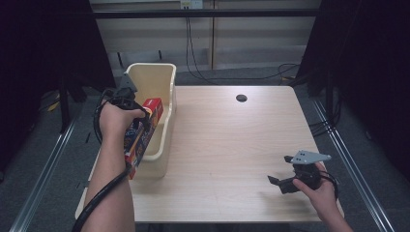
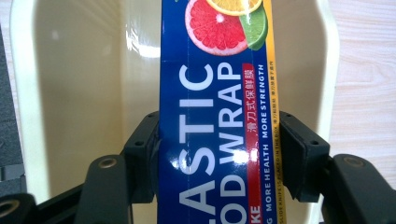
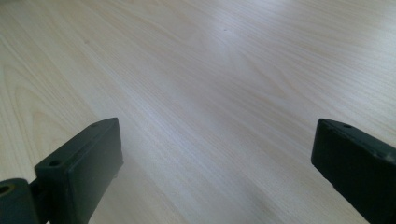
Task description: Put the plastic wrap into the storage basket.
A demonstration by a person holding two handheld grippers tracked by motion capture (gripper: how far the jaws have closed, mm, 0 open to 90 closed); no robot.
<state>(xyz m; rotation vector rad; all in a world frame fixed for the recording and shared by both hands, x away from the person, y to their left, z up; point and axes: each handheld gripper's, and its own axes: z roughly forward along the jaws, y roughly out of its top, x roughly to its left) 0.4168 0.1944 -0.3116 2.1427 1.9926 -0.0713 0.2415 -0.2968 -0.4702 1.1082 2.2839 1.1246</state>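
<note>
L tongs (image 2: pixel 217 154) clamp long glossy cardboard wrap box (image 2: pixel 217 116) over smooth cream plastic bin (image 2: pixel 70 93); R tongs (image 3: pixel 215 163) agape above pale woodgrain counter (image 3: pixel 210 70).

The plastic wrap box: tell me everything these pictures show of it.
The plastic wrap box is a long, narrow carton, glossy dark blue with white lettering, a red strip, a yellow edge and citrus slices printed near one end; its far end face looks red. The left tongs clamp it across its width, one jaw on each side. It hangs lengthwise over the cream bin at the table's left edge; whether it touches the bin cannot be told.
</note>
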